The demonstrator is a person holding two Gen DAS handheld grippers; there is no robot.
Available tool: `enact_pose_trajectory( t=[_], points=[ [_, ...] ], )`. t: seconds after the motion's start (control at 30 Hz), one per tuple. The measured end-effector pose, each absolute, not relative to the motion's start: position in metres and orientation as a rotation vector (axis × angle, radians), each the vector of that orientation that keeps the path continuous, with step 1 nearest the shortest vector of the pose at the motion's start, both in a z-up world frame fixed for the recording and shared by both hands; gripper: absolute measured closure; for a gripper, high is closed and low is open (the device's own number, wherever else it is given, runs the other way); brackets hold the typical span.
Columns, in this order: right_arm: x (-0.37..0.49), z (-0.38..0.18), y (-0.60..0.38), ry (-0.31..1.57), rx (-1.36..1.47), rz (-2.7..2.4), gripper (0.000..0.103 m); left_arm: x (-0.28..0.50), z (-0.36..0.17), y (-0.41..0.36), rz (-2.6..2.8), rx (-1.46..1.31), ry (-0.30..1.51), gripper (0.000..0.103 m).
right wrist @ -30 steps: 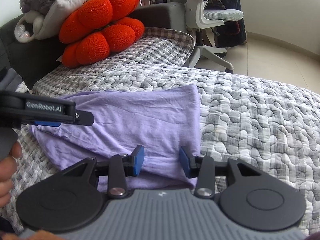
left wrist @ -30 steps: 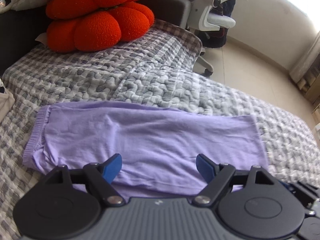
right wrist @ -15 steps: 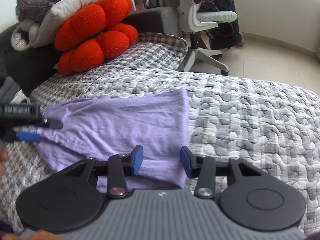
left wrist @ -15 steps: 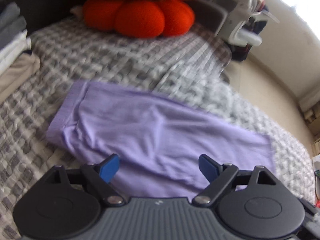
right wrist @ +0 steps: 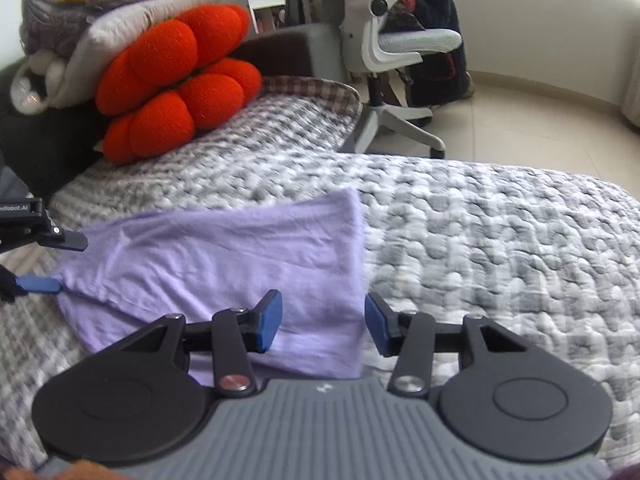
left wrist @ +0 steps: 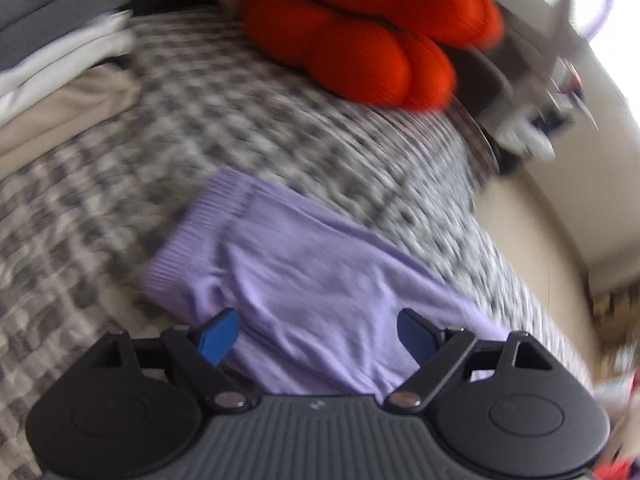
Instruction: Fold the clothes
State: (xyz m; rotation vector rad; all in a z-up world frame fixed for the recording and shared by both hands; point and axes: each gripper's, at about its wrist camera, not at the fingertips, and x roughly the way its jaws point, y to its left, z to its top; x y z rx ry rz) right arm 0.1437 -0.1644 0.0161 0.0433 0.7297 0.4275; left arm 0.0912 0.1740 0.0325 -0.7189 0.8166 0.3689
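A lilac garment [left wrist: 320, 280] lies folded and flat on the grey checked bedspread [left wrist: 120, 208], its ribbed band [left wrist: 188, 232] at the left end. My left gripper [left wrist: 318, 336] is open and empty just above its near edge; the view is blurred. In the right wrist view the garment [right wrist: 224, 256] spreads to the left. My right gripper [right wrist: 322, 322] is open and empty over its right near corner. The left gripper [right wrist: 48, 260] shows there at the garment's left end.
A red-orange plush cushion [right wrist: 176, 80] sits at the head of the bed. A pile of folded clothes [left wrist: 60, 72] lies at the left. An office chair [right wrist: 396, 52] stands on the tiled floor [right wrist: 540, 128] beyond the bed's edge.
My left gripper has swung left towards the garment's ribbed end, bringing the folded pile into view. My right gripper has opened wider and hardly moved.
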Motion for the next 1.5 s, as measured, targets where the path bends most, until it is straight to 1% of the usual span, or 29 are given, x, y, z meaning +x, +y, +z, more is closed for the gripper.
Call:
enact_pose_trajectory(
  t=[0.1,0.23,0.37,0.5,0.57,0.63,0.67,0.7,0.73,0.8,0.9,1.0,1.03,1.1,1.23,1.27,1.3,1.33,1.4,1.47,1.5],
  points=[
    [0.146,0.020,-0.152,0.711,0.055,0.455,0.053,0.084,0.036,0.186,0.392,-0.755,0.767,0.016],
    [0.147,0.020,-0.127,0.720,0.056,0.532,0.053,0.091,0.035,0.173,0.337,-0.733,0.763,0.018],
    [0.146,0.027,-0.092,0.679,-0.052,0.618,0.053,0.097,0.033,0.160,0.282,-0.709,0.760,0.018],
    [0.171,0.032,-0.073,0.675,-0.005,0.679,0.053,0.109,0.022,0.147,0.270,-0.675,0.799,0.017],
    [0.184,0.024,-0.059,0.705,-0.026,0.681,0.061,0.113,0.016,0.148,0.303,-0.678,0.813,0.017],
    [0.198,0.017,-0.046,0.734,-0.047,0.682,0.071,0.113,0.012,0.155,0.331,-0.700,0.815,0.018],
    [0.204,0.014,-0.039,0.744,-0.058,0.683,0.071,0.111,0.011,0.158,0.340,-0.707,0.810,0.018],
    [0.205,0.014,-0.037,0.718,-0.072,0.680,0.075,0.110,0.011,0.159,0.348,-0.712,0.806,0.018],
    [0.207,0.015,-0.034,0.709,-0.080,0.655,0.082,0.110,0.011,0.159,0.353,-0.707,0.806,0.019],
    [0.212,0.015,-0.031,0.708,-0.082,0.604,0.088,0.111,0.011,0.156,0.355,-0.685,0.812,0.019],
    [0.211,0.010,-0.033,0.696,-0.096,0.602,0.089,0.114,0.011,0.153,0.362,-0.653,0.820,0.019],
    [0.208,0.013,-0.041,0.686,-0.089,0.600,0.089,0.111,0.015,0.157,0.362,-0.683,0.785,0.019],
    [0.207,0.012,-0.045,0.695,-0.087,0.595,0.086,0.110,0.016,0.158,0.359,-0.691,0.765,0.019],
    [0.204,0.010,-0.052,0.713,-0.081,0.584,0.086,0.110,0.020,0.155,0.345,-0.677,0.734,0.018],
    [0.192,0.011,-0.065,0.726,-0.108,0.581,0.086,0.119,0.020,0.140,0.237,-0.639,0.732,0.018],
    [0.190,0.015,-0.070,0.741,-0.095,0.569,0.084,0.121,0.020,0.136,0.233,-0.622,0.734,0.018],
    [0.188,0.019,-0.075,0.751,-0.079,0.562,0.079,0.123,0.019,0.134,0.240,-0.605,0.738,0.018],
    [0.184,0.022,-0.079,0.755,-0.070,0.561,0.077,0.125,0.019,0.132,0.246,-0.589,0.741,0.018],
    [0.176,0.026,-0.086,0.772,-0.064,0.568,0.076,0.129,0.013,0.132,0.267,-0.573,0.770,0.018],
    [0.168,0.018,-0.087,0.805,-0.099,0.575,0.071,0.128,0.009,0.137,0.288,-0.574,0.785,0.018],
    [0.164,0.013,-0.087,0.816,-0.122,0.576,0.070,0.125,0.010,0.138,0.282,-0.582,0.778,0.018]
  ],
)
